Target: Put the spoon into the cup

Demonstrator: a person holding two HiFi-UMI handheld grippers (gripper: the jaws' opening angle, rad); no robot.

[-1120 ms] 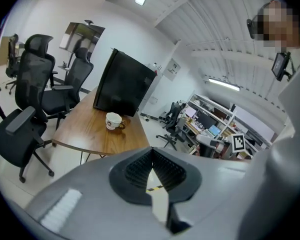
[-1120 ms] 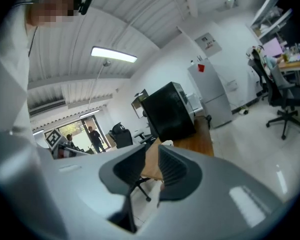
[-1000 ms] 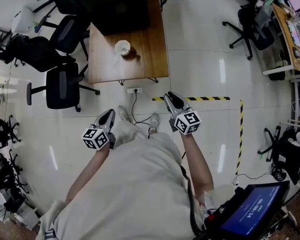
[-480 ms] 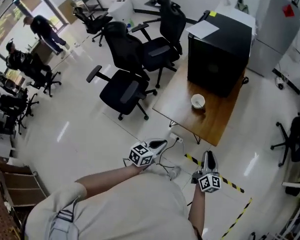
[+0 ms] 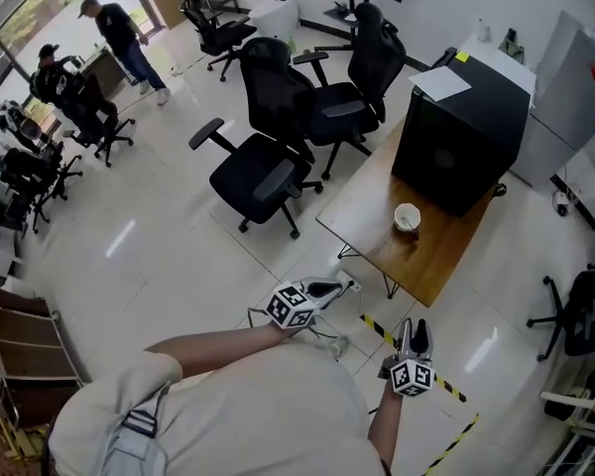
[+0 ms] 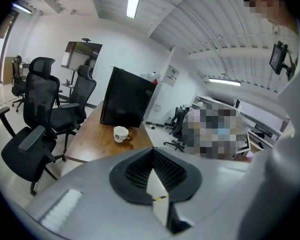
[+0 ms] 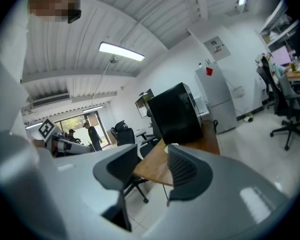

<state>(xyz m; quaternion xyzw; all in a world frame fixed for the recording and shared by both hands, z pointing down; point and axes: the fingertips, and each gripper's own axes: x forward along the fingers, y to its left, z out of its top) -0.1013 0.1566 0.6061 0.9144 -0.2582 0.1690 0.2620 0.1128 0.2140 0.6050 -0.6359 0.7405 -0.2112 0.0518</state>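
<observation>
I see the cup (image 5: 408,217) on the desk (image 5: 431,266).
Left gripper (image 5: 349,286) fingers (image 6: 140,169) closed, empty; right gripper (image 5: 414,327) fingers (image 7: 187,171) have just been opening, empty.

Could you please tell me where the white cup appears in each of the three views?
Head view: the white cup stands on the wooden table, right of centre, beside the black box.
Left gripper view: left of centre, on the table in front of the box.
Right gripper view: I cannot make it out.
Shared landmark: the black box on the table, in all three views.
</observation>
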